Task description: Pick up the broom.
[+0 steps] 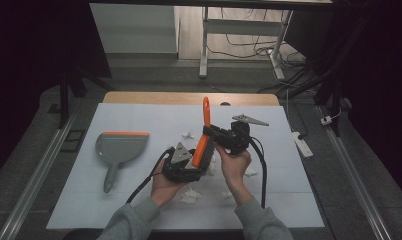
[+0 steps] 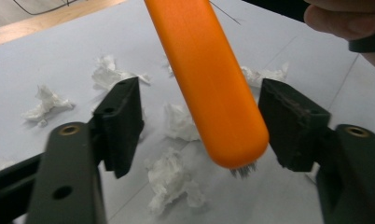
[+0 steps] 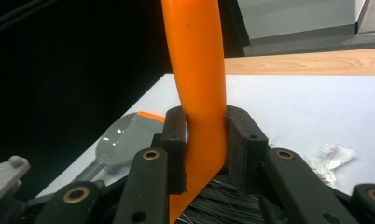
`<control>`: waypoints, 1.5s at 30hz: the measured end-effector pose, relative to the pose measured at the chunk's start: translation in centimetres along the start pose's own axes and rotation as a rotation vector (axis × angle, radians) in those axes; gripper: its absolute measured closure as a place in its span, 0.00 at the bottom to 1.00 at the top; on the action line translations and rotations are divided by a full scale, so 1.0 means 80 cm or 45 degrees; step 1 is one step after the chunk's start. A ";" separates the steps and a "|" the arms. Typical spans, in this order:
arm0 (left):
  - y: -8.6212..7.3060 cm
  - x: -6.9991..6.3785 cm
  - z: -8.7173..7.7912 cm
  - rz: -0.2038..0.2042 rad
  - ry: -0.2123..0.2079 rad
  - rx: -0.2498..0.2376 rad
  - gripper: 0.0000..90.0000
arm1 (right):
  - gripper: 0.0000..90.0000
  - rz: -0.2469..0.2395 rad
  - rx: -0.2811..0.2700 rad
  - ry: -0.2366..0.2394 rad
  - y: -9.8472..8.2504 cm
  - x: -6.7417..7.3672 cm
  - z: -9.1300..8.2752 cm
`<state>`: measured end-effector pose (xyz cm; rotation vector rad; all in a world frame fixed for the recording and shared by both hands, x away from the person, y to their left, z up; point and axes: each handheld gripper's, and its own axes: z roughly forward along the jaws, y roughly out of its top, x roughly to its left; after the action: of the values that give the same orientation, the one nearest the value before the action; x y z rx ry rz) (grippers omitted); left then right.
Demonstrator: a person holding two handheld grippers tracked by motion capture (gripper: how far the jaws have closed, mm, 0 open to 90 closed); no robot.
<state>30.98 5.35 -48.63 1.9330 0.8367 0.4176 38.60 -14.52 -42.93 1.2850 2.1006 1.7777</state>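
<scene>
Right gripper clamped on orange brush; left gripper jaws apart around brush head (not touching), paper scraps below.

The high view looks forward and down from above the person's side, taking in the whole white surface from well back. The left gripper view rides close on the left hand-held gripper, looking down across the surface at scattered paper scraps and the orange brush. The right gripper view sits just behind the right hand-held gripper, facing left across the surface toward the grey dustpan. All three views share the brush.
</scene>
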 end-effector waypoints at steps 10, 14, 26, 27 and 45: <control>-0.001 0.005 0.002 -0.002 -0.011 -0.045 0.69 | 0.78 0.054 -0.059 0.028 -0.007 0.002 0.000; -0.002 0.014 0.000 -0.036 -0.016 -0.022 0.77 | 0.78 0.061 -0.065 0.040 -0.009 0.002 0.000; -0.003 0.035 -0.008 -0.075 -0.022 0.023 0.86 | 0.78 0.082 -0.073 0.078 -0.011 0.002 0.000; -0.003 0.035 -0.008 -0.075 -0.022 0.023 0.86 | 0.78 0.084 -0.074 0.080 -0.011 0.002 0.000; 0.005 0.081 -0.056 -0.008 -0.055 0.155 0.87 | 0.45 -0.227 0.066 0.067 0.013 0.000 -0.019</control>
<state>33.03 12.61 -46.49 2.0435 0.8565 0.3263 38.30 -15.72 -41.55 1.0352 2.2250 1.7107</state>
